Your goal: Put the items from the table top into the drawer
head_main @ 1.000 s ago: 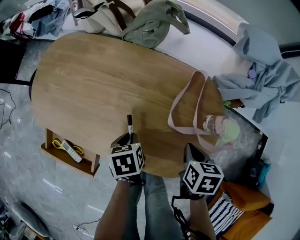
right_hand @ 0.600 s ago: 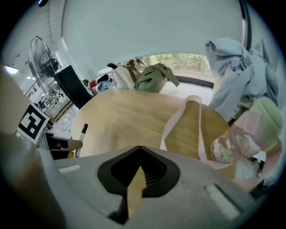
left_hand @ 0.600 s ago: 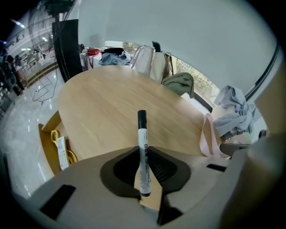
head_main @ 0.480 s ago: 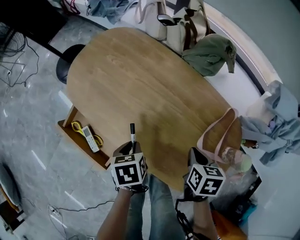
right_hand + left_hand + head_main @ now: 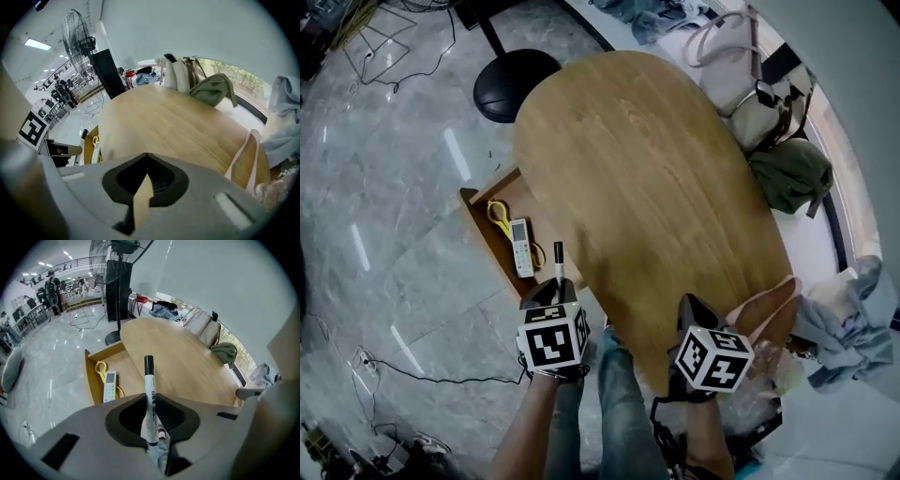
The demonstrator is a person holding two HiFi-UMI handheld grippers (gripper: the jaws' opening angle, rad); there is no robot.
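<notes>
My left tongs pinch the white, black-capped marker pen; my right tongs are closed and empty. I'd carry it over the open wooden drawer, lower it right of the white remote, then release.

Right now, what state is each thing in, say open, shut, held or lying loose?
drawer, pulled open.
marker, gripped, black end sticking out ahead.
left claw, shut on the marker.
right claw, shut, nothing in it.
remote, lying flat in the drawer.
</notes>
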